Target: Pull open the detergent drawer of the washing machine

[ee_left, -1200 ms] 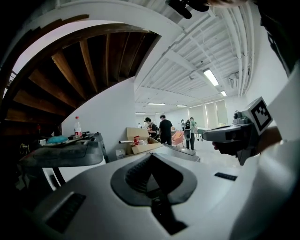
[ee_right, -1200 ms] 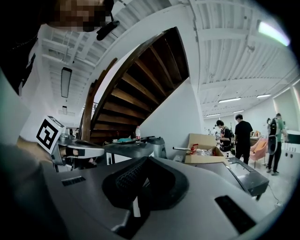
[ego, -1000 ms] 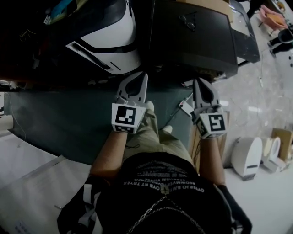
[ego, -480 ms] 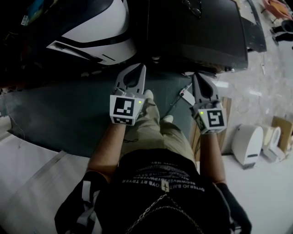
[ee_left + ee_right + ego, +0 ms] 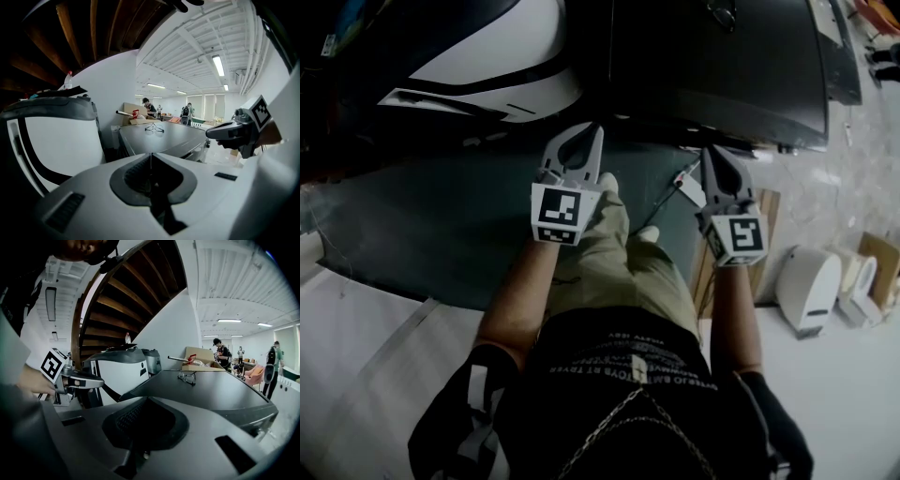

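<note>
Approach looks to be the step in hand. The left claw [image 5: 596, 131] and the right claw [image 5: 711, 152] are both closed tight on nothing, held side by side in front of the person's waist and short of the two units ahead. The detergent drawer shows in no view. I judge that it sits on the near front face of one of those units, below what the head view catches. I cannot say whether the washing machine is the dark-topped unit [image 5: 712, 84] or the white unit [image 5: 506, 52] with the black stripe beside it. To do this well, one claw should spread its jaws before it arrives and come in level at the drawer's front lip. It should pinch or hook the lip squarely and draw straight back, gently, so nothing jams, while the other claw keeps clear. The dark unit's top is a flat surface [image 5: 220, 394] bearing a pair of glasses [image 5: 187, 377]. A grey-green mat [image 5: 422, 234] lies underfoot on a pale floor [image 5: 834, 403]. Beyond are the underside of a wooden staircase [image 5: 136, 291], a cardboard box [image 5: 199, 357], people [image 5: 218, 350] far off, and strip lights [image 5: 217, 65] on a white ceiling.
</note>
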`<act>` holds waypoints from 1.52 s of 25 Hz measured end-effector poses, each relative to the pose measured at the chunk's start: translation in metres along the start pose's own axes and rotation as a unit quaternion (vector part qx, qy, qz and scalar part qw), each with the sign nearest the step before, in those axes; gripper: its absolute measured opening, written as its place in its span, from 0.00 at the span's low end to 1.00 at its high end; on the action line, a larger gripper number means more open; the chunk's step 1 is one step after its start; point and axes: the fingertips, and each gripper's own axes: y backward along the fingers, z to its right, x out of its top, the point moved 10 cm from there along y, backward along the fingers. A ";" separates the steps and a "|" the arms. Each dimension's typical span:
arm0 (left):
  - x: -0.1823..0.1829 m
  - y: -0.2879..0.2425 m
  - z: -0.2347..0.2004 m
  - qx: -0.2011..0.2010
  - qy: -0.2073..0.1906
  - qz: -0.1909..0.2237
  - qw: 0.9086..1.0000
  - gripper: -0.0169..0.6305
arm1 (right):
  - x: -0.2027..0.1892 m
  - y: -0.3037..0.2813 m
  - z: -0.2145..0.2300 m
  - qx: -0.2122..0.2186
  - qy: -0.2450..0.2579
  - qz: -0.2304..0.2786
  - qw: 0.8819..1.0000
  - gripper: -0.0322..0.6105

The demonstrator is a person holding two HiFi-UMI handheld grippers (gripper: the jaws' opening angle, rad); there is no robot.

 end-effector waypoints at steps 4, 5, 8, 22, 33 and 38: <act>-0.009 -0.018 -0.007 -0.017 0.000 -0.011 1.000 0.03 | -0.013 -0.016 0.002 0.008 -0.010 -0.012 1.000 0.03; -0.011 -0.022 -0.008 -0.020 -0.001 -0.014 1.000 0.03 | -0.017 -0.019 0.004 0.006 -0.010 -0.017 1.000 0.03; -0.018 -0.034 -0.012 -0.026 -0.002 -0.023 0.999 0.04 | -0.027 -0.030 0.010 0.002 -0.013 -0.031 0.999 0.03; -0.044 -0.070 -0.019 -0.056 0.004 -0.061 0.997 0.16 | -0.059 -0.056 0.027 -0.026 -0.020 -0.075 0.997 0.04; -0.055 -0.080 -0.014 -0.057 0.014 -0.077 0.995 0.21 | -0.074 -0.073 0.029 0.008 -0.024 -0.105 0.994 0.25; -0.057 -0.082 -0.010 -0.054 0.023 -0.082 0.995 0.22 | -0.076 -0.077 0.025 0.013 -0.024 -0.109 0.994 0.25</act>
